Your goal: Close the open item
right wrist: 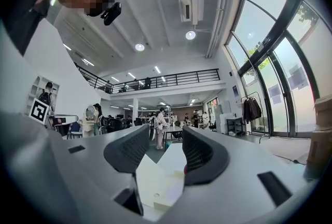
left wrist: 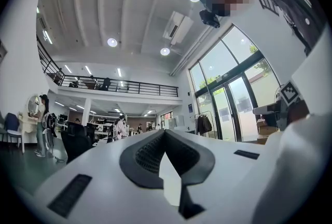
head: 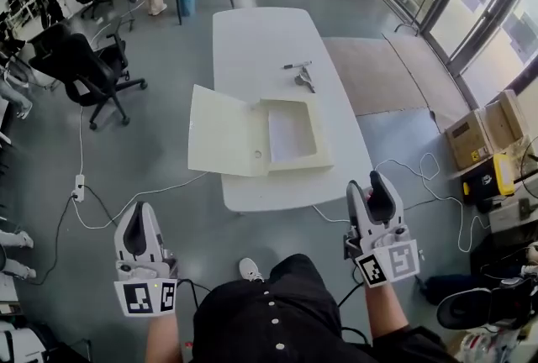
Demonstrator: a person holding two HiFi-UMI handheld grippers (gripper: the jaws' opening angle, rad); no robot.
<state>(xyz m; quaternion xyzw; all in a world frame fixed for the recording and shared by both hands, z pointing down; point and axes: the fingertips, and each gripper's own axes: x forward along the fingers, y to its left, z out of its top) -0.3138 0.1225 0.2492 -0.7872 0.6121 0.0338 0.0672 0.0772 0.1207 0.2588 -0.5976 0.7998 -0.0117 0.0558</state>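
The head view looks steeply down from above the person. It takes in the whole white table at mid-frame, the open box on the table's near half, and the left gripper and right gripper near the bottom edge. Each gripper view sits close behind its own jaws and tilts up toward the ceiling and the balcony railing. The right gripper view shares the table and box with the head view, low in its frame between the jaws. Both gripper views share the railing and the glass wall.
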